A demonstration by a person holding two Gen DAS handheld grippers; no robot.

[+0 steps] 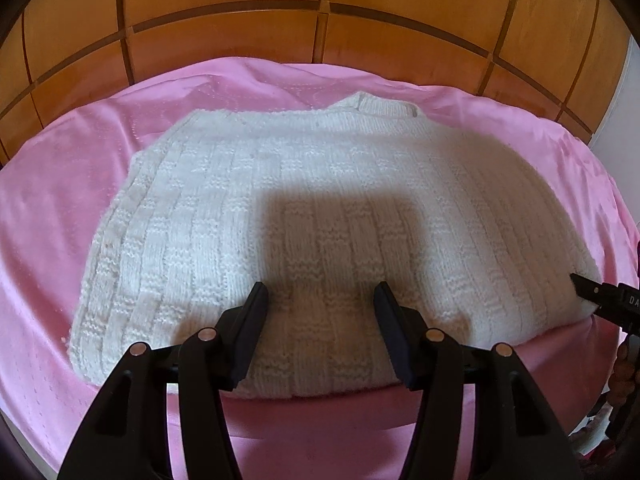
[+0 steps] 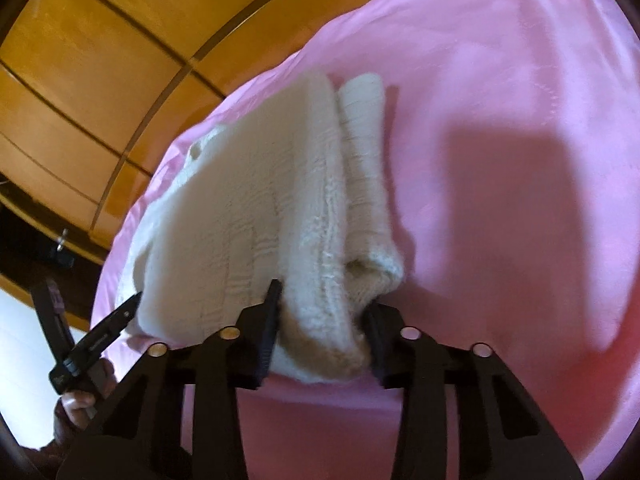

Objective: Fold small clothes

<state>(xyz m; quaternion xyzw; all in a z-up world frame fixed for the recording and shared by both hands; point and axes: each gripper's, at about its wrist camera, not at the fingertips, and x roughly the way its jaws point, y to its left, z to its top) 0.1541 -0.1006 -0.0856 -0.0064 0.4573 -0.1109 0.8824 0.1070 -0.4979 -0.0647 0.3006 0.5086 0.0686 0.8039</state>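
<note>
A white knitted sweater [image 1: 320, 200] lies folded on a pink sheet [image 1: 60, 220], its collar toward the far side. My left gripper [image 1: 322, 292] hovers open over the sweater's near hem with nothing pinched between its fingers. In the right wrist view the sweater [image 2: 248, 208] shows a tucked sleeve along its right side. My right gripper [image 2: 322, 304] has the thick folded near corner between its pads, which press on the knit. That gripper [image 1: 586, 296] also appears at the sweater's right corner in the left wrist view.
A wooden panelled headboard [image 1: 320, 12] runs behind the bed. The pink sheet [image 2: 500, 160] spreads wide to the right of the sweater. A hand [image 2: 80, 400] holds the left gripper, one of its fingers [image 2: 120, 314] at the sweater's left corner.
</note>
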